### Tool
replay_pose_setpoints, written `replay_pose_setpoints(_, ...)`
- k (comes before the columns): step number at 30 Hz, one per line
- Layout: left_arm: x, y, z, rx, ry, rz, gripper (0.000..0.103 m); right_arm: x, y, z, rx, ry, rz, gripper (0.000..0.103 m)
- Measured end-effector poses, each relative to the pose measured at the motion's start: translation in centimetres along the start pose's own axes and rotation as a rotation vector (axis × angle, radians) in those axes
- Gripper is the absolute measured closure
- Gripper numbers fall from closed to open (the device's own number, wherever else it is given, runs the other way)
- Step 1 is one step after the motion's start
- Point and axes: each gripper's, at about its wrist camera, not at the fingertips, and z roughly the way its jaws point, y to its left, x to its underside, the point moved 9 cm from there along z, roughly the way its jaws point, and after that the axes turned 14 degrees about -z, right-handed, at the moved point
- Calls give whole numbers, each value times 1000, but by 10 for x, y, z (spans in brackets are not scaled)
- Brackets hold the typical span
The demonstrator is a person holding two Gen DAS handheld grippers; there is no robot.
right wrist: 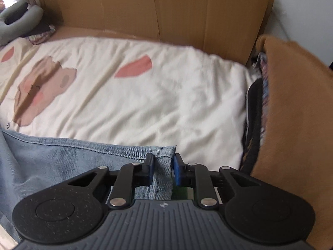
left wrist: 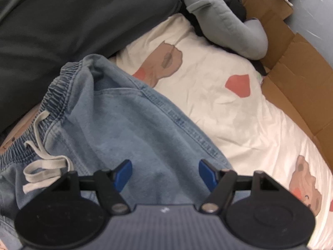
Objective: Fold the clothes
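Light blue denim trousers [left wrist: 124, 125] lie on a cream bed sheet [left wrist: 218, 114] printed with bears. Their elastic waistband [left wrist: 56, 95] and pale drawstring [left wrist: 41, 166] show at the left of the left wrist view. My left gripper [left wrist: 165, 173] hovers over the upper part of the trousers, open, with its blue pads wide apart and only flat denim below. In the right wrist view the trouser leg [right wrist: 62, 162] runs in from the left. Its hem [right wrist: 164, 156] stands between the blue pads of my right gripper [right wrist: 163, 169], which is shut on it.
A dark grey cushion [left wrist: 72, 20] lies behind the waistband, with a grey neck pillow [left wrist: 229, 20] beyond it. Cardboard sheets [right wrist: 166, 10] line the far edge of the bed. A brown cloth [right wrist: 291, 125] over a dark pile of clothes [right wrist: 252, 125] stands at the right.
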Motion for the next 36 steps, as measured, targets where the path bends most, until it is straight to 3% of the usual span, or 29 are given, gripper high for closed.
replay_pose_setpoints(11, -19, -14, -2, 47, -36, -79, 30, -28, -18, -30, 114, -139, -69, 86)
replay_pose_setpoints(19, -68, -34, 1, 38, -85, -102, 33, -57, -37, -37, 157, -198, -60, 87)
replay_pose_setpoints(26, -101, -41, 33, -40, -51, -76, 35, -78, -43, -47, 184, -256, -59, 87)
replay_pose_setpoints(36, -102, -20, 81, -141, 42, -171, 41, -107, -55, -54, 225, -320, -59, 87)
